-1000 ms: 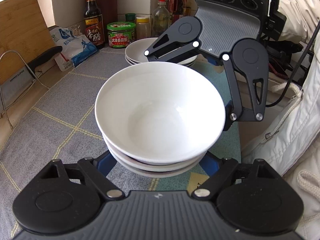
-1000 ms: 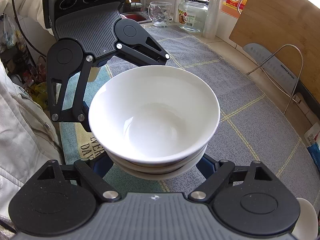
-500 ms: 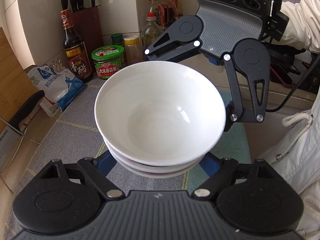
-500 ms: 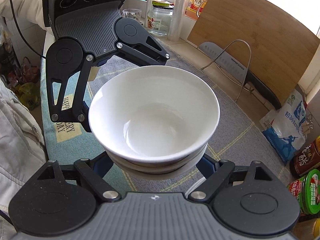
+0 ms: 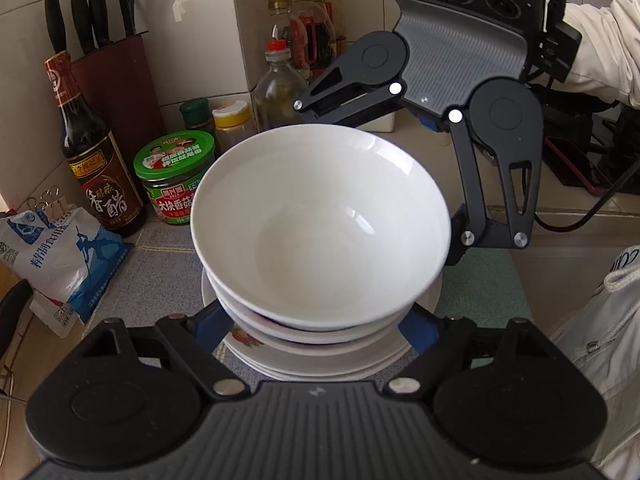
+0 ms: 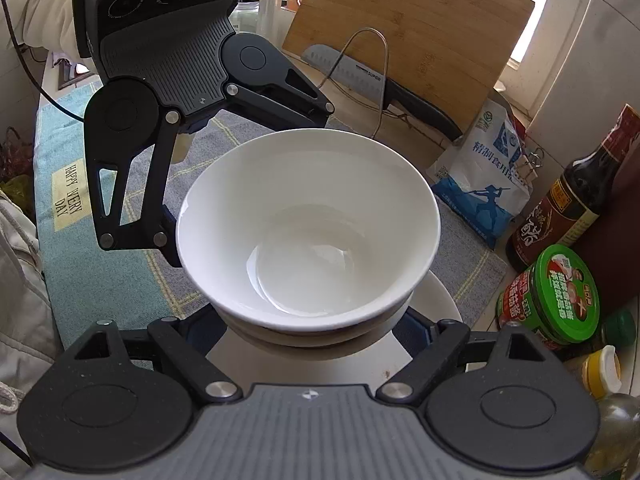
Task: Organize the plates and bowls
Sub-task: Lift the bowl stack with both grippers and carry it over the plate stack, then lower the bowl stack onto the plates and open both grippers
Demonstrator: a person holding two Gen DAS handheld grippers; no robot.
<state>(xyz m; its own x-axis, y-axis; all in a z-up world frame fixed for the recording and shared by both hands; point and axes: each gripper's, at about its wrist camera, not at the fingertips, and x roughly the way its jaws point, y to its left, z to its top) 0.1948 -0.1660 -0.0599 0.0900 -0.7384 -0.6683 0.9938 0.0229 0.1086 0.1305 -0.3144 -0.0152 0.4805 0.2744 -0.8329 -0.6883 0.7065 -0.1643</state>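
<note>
A stack of white bowls (image 5: pixel 320 224) fills the middle of both wrist views (image 6: pixel 308 228). My left gripper (image 5: pixel 316 324) and my right gripper (image 6: pixel 308 320) face each other and clamp the stack from opposite sides, fingers wide around its lower bowls. The stack hangs just above or on a pile of white plates (image 5: pixel 320 360), one with a red pattern; I cannot tell whether they touch. The plates also show in the right wrist view (image 6: pixel 440 300). Each gripper shows in the other's view, the right one (image 5: pixel 460 80) and the left one (image 6: pixel 168 60).
Behind the plates stand a vinegar bottle (image 5: pixel 96 160), a green-lidded jar (image 5: pixel 176 176), oil bottles (image 5: pixel 280 84) and a knife block (image 5: pixel 116 72). A blue salt bag (image 5: pixel 60 256) lies left. A cutting board (image 6: pixel 408 24), a knife (image 6: pixel 376 80) and a grey mat (image 6: pixel 132 280) are nearby.
Both grippers carried the bowl stack across the mat toward the back wall; it now sits over the pile of plates by the bottles.
</note>
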